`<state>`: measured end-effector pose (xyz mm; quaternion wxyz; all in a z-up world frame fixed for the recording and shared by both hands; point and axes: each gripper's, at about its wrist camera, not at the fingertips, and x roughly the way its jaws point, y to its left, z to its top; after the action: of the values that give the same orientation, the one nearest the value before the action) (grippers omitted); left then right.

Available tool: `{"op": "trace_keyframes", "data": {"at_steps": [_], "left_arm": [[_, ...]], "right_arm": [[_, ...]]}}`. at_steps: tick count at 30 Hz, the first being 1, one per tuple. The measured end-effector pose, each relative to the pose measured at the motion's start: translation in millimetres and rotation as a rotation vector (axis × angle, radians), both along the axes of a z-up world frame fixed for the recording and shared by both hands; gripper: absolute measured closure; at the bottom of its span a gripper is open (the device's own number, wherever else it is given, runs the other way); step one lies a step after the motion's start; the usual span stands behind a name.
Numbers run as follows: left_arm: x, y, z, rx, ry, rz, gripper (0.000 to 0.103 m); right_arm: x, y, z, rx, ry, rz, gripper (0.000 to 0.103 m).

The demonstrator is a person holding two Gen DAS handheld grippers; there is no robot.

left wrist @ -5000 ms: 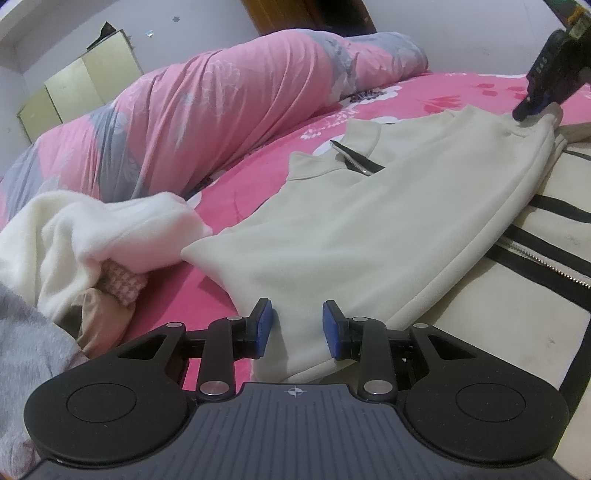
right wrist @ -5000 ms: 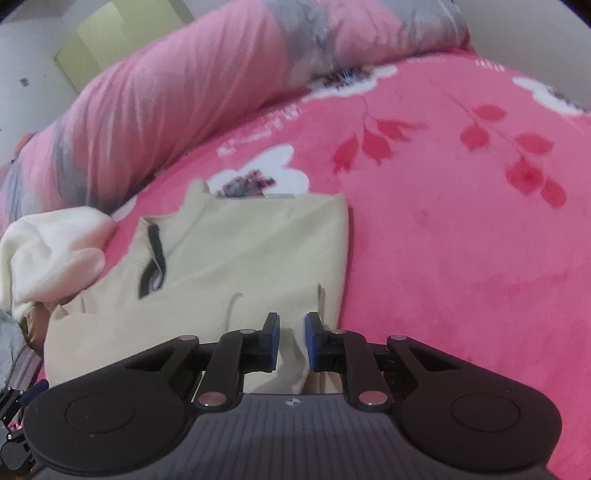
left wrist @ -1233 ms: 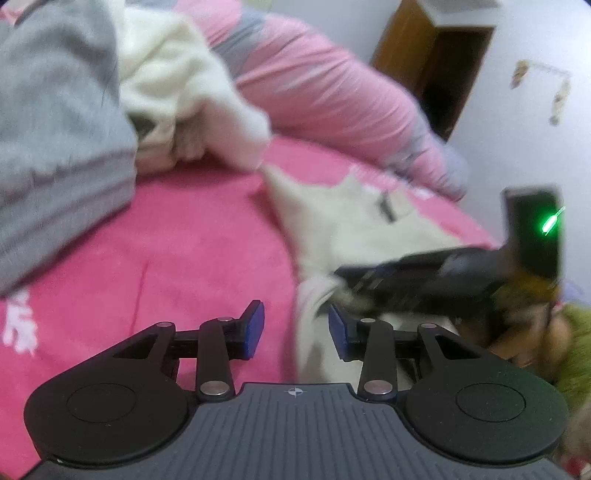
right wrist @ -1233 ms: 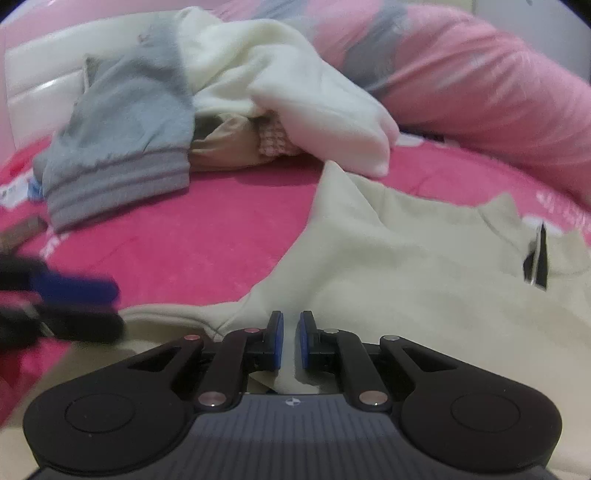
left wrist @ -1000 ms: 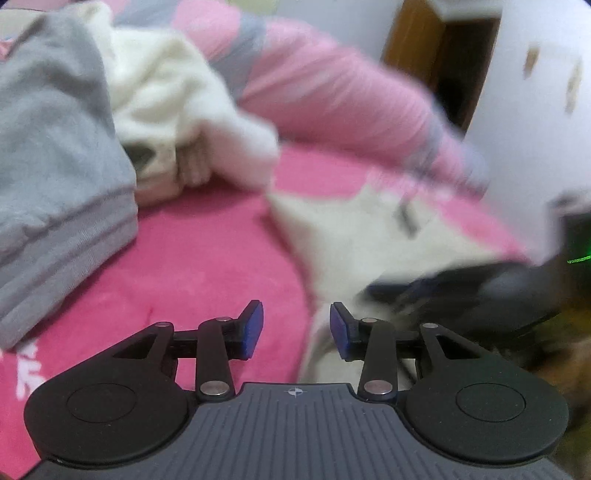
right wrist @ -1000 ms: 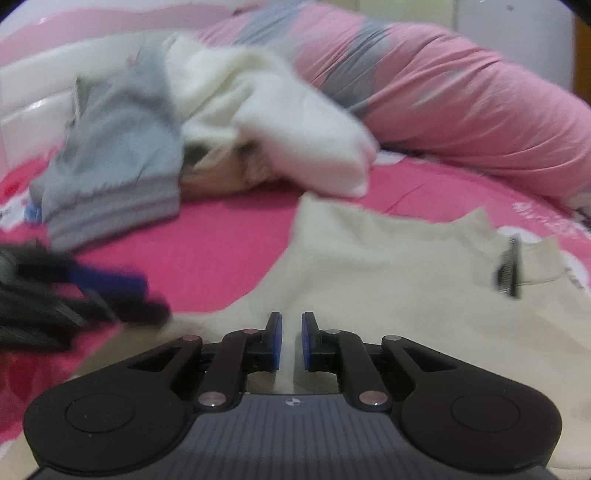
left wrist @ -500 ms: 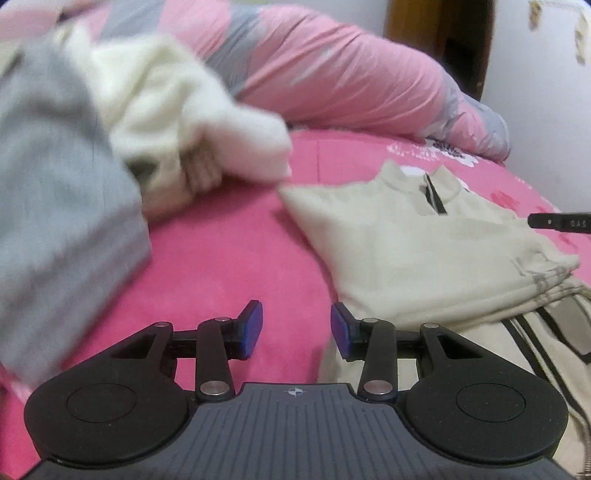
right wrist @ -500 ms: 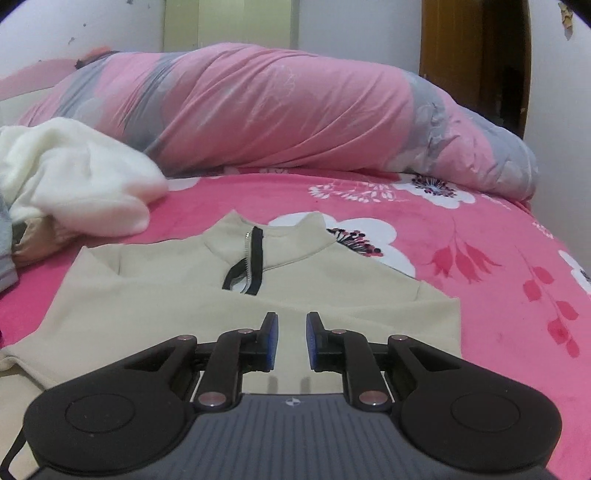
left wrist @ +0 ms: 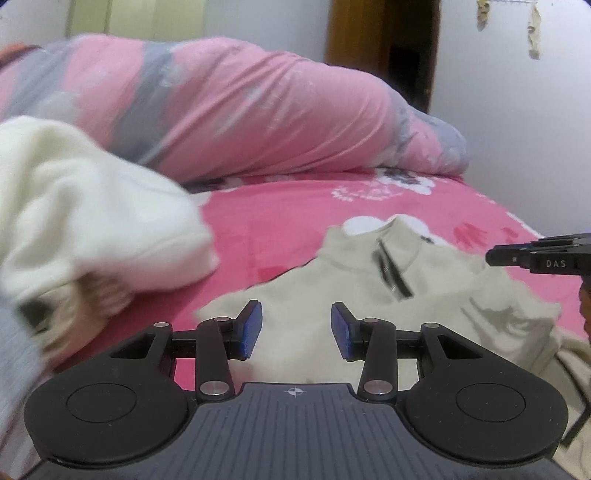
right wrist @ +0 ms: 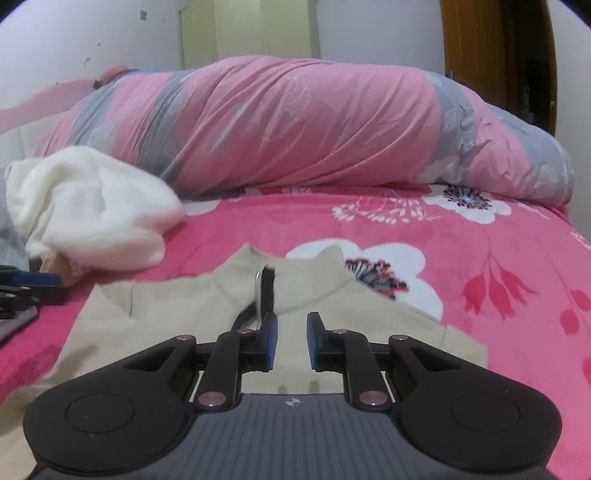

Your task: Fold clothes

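Soft beige zip-collar sweater [right wrist: 177, 314] lies flat.

walls: plain white [right wrist: 376, 26], a few small marks at upper left in right wrist view
door: brown wooden frame [right wrist: 495, 55] at right, dark gap inside it
cabinet: pale yellow-green panels [right wrist: 247, 29] behind the bed
bed: pink floral bedsheet [right wrist: 480, 258]
duvet: rolled pink-and-grey duvet [right wrist: 295, 125] along the far side of the bed
wall hooks: small items hanging [left wrist: 532, 33] at top right, too blurred to identify
light: even, indoor
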<state>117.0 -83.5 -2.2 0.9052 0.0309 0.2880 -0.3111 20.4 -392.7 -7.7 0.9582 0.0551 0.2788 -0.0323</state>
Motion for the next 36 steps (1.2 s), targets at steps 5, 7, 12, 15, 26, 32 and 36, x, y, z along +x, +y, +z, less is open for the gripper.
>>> {"op": "trace_keyframes", "data": {"at_steps": [5, 7, 12, 15, 26, 32, 36], "left_arm": [[54.6, -44.5, -8.1, -0.050, 0.104, -0.079, 0.052], [77.5, -61.2, -16.7, -0.081, 0.175, -0.087, 0.052], [128.4, -89.7, -38.6, -0.152, 0.332, -0.037, 0.052], [150.0, -100.9, -49.3, -0.166, 0.363, -0.004, 0.052], [173.1, -128.8, -69.1, -0.138, 0.374, 0.064, 0.092], [139.4, -130.6, -43.9, -0.079, 0.149, 0.010, 0.098], [101.1, -118.9, -19.6, -0.037, -0.045, -0.097, 0.098]], "right_arm": [[49.9, -40.3, -10.1, 0.093, 0.032, 0.021, 0.063], [72.3, -53.3, -16.5, 0.131, 0.056, 0.028, 0.059], [116.7, -83.8, -35.8, 0.272, 0.102, -0.020, 0.055], [140.1, -103.2, -49.2, 0.382, 0.130, -0.061, 0.054], [192.7, -132.3, -82.2, 0.634, 0.195, -0.106, 0.084], [166.7, -112.9, -48.3, 0.541, 0.118, -0.023, 0.088], [131.8, -93.2, -17.4, 0.423, 0.054, 0.067, 0.088]]}}
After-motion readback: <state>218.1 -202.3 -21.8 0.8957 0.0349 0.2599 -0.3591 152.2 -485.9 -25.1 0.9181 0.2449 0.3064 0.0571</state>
